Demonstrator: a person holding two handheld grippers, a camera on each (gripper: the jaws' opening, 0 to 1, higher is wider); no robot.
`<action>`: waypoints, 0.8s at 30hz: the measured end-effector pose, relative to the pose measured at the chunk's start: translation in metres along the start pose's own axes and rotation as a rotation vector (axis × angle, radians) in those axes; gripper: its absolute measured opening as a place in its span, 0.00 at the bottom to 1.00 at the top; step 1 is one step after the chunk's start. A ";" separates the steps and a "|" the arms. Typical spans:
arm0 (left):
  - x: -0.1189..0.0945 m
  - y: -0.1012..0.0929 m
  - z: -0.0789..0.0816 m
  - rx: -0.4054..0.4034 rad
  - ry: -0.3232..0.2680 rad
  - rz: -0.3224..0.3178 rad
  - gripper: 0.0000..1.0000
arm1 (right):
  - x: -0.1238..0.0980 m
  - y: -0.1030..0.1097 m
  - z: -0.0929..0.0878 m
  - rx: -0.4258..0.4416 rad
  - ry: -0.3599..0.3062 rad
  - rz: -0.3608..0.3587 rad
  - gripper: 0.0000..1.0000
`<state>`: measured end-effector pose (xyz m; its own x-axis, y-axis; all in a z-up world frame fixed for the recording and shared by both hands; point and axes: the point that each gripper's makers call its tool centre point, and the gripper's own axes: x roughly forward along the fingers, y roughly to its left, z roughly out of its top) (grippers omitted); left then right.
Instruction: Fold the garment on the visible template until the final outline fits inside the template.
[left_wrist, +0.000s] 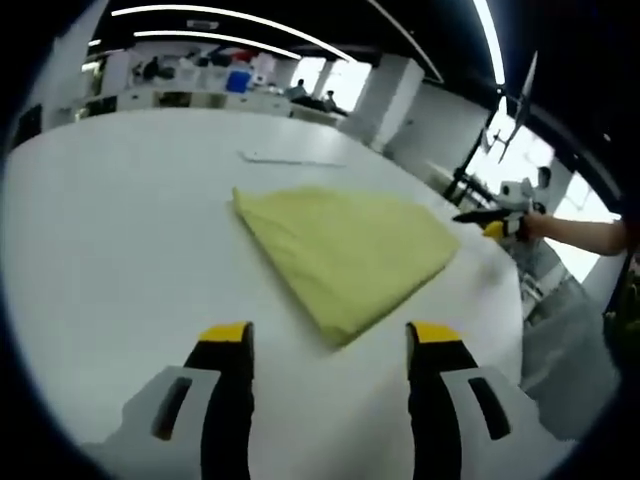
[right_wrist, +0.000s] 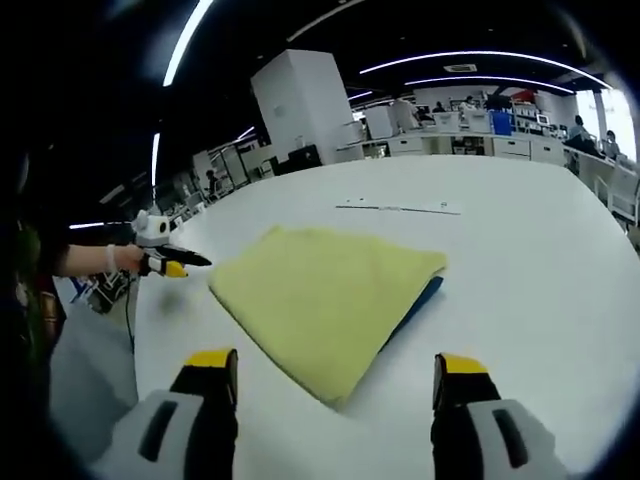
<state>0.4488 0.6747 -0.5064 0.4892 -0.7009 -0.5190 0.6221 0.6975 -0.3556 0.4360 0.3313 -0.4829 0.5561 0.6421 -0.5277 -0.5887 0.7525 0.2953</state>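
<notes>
Holding your left gripper (left_wrist: 327, 345) with its jaws spread wide and empty, you hovered over bare white table (left_wrist: 110, 260) just short of the folded yellow garment's (left_wrist: 345, 250) nearest corner. Your right gripper (right_wrist: 338, 372) was likewise wide apart and empty, near the cloth's closest edge. A blue template (right_wrist: 415, 300) peeked from under the garment's right edge in the right gripper view. Beyond it the tabletop lay open, with a thin strip (right_wrist: 398, 208) toward the far edge.
</notes>
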 end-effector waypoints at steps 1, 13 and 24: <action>0.002 -0.001 -0.002 0.004 0.007 0.000 0.54 | 0.001 0.000 -0.003 0.010 0.003 -0.007 0.71; 0.011 -0.002 -0.015 0.004 0.043 -0.025 0.31 | 0.006 -0.003 -0.036 -0.031 0.090 -0.002 0.30; 0.017 -0.001 -0.015 0.039 0.055 -0.023 0.20 | 0.015 -0.007 -0.041 -0.105 0.103 -0.012 0.13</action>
<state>0.4478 0.6643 -0.5264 0.4412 -0.7066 -0.5532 0.6568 0.6743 -0.3374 0.4246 0.3301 -0.5254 0.5031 0.6107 -0.6115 -0.6438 0.7369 0.2061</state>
